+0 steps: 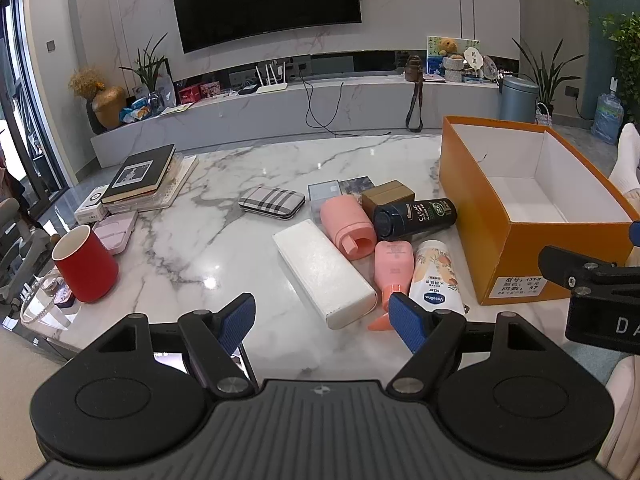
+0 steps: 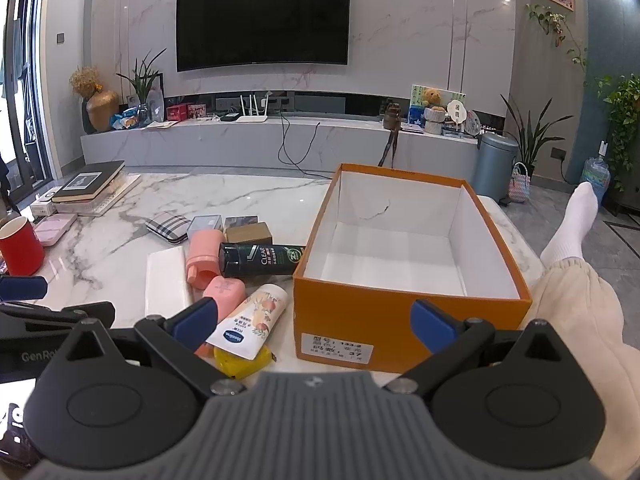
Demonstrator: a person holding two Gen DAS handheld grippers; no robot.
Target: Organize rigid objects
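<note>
An empty orange shoebox (image 1: pixel 500 240) (image 2: pixel 360 312) stands on the right of the marble table (image 1: pixel 224 184). Left of it lies a heap: a long white box (image 1: pixel 324 272) (image 2: pixel 166 280), a pink cylinder (image 1: pixel 346 222), a dark CLEAR bottle (image 1: pixel 416 218) (image 2: pixel 264 260), a pink tube (image 1: pixel 394 264), a Vaseline tube (image 1: pixel 434 276) (image 2: pixel 252 320) and a small brown box (image 1: pixel 388 194). A yellow tape measure (image 2: pixel 240 362) lies under the Vaseline tube. My left gripper (image 1: pixel 322 320) hovers open before the white box. My right gripper (image 2: pixel 316 324) is open in front of the shoebox, holding nothing.
A plaid case (image 1: pixel 272 203) and a clear box (image 1: pixel 324 192) lie behind the heap. A red cup (image 1: pixel 84 264), a pale pink case (image 1: pixel 116 230) and stacked books (image 1: pixel 140 176) fill the left side. A person's leg in a white sock (image 2: pixel 572 228) rests right of the shoebox.
</note>
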